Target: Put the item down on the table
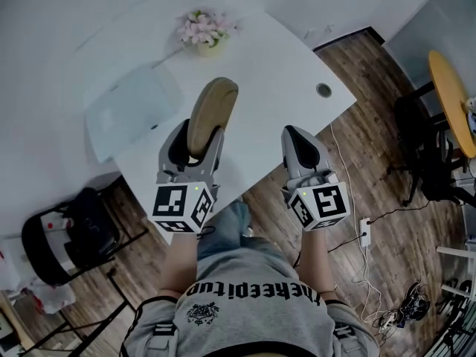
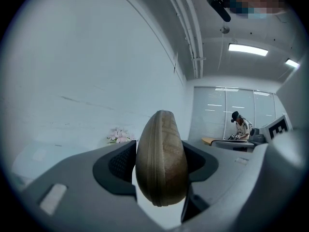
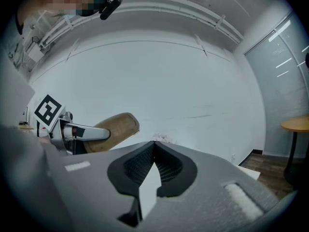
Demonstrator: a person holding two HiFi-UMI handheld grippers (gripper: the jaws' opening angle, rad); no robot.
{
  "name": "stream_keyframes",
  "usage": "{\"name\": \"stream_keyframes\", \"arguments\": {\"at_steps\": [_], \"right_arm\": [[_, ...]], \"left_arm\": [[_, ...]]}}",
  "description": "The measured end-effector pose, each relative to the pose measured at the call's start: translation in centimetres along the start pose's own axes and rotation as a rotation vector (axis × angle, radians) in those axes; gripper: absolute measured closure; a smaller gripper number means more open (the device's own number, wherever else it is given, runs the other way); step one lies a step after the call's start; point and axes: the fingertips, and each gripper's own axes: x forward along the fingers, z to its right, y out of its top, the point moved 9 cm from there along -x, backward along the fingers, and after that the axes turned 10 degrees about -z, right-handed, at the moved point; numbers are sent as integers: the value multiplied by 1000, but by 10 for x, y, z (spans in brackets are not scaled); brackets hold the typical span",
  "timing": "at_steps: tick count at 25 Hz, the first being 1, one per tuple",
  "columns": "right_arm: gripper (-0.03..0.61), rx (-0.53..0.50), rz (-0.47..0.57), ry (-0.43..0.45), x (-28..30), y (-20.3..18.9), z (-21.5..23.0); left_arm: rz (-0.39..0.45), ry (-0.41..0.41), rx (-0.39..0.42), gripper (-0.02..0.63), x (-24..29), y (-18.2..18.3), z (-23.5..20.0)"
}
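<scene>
The left claw [image 1: 197,136] is pinching a tan, oval, zip-edged fabric case [image 2: 161,163]. One jaw presses each broad side, and the zip seam faces that claw's camera. In the head view the case stands on end, leaning slightly, over the near part of the white surface [image 1: 286,69]. It is held in the claw rather than lying flat. The right claw [image 3: 154,148] is pressed together at its tips with nothing between them. It sits just beside the left one, over the near edge of the surface.

Further back on the surface lie a pale translucent sheet [image 1: 130,110] and a small pot of pink flowers [image 1: 202,30]. A round cable hole [image 1: 323,90] sits near the right corner.

Around the surface are a dark wood-plank floor [image 1: 372,162], plain white walls and ceiling strip lights [image 2: 247,49]. A black chair [image 1: 71,236] stands to the left and a round orange-topped table [image 1: 450,99] to the right. A white power strip [image 1: 364,229] trails cables across the floor. A second person [image 2: 240,127] works at a far desk beside glass panels.

Each claw's cube carries black-and-white square markers. Black lettering on the wearer's grey shirt [image 1: 256,292] appears upside down and seems to read "thekeepitup".
</scene>
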Motion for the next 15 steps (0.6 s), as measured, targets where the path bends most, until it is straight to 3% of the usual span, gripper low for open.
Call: {"name": "stream_keyframes", "arguments": {"at_steps": [15], "right_arm": [[577,19,-86,34,44,-19,12]], "left_arm": [[-120,27,-13,331,39,-31,-20]]}}
